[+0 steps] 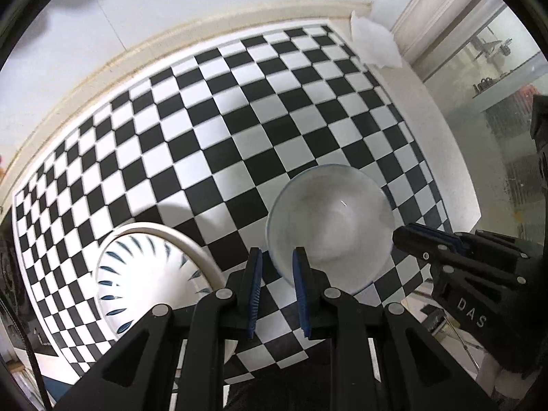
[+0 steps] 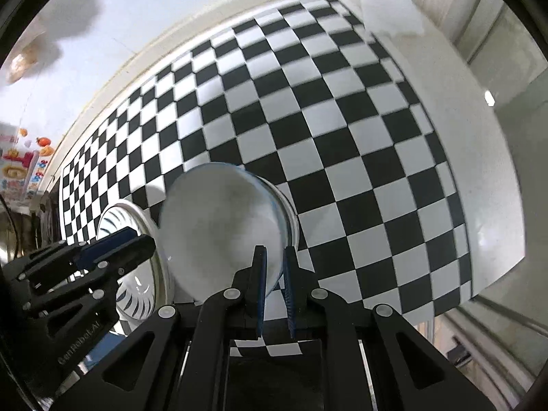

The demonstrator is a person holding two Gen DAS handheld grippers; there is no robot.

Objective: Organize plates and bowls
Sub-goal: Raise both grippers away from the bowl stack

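Note:
A plain white bowl (image 1: 328, 226) with a thin blue rim line hangs slightly tilted over the checkered cloth. My left gripper (image 1: 277, 260) is shut on its near-left rim, which sits between the blue pads. My right gripper (image 2: 274, 260) is shut on the opposite rim of the same bowl (image 2: 219, 226). Each gripper shows in the other's view: the right gripper (image 1: 399, 236) at the bowl's right side, the left gripper (image 2: 149, 241) at its left side. A second bowl (image 1: 144, 267), white with blue dashes inside, rests on the cloth to the left, partly hidden behind my left gripper in the right wrist view (image 2: 137, 284).
A black-and-white checkered cloth (image 1: 239, 120) covers the table. A crumpled white tissue (image 1: 373, 44) lies at the far right corner. A white wall runs along the back. The table's right edge (image 2: 479, 171) drops off beside a glass door. Colourful stickers (image 2: 20, 167) sit far left.

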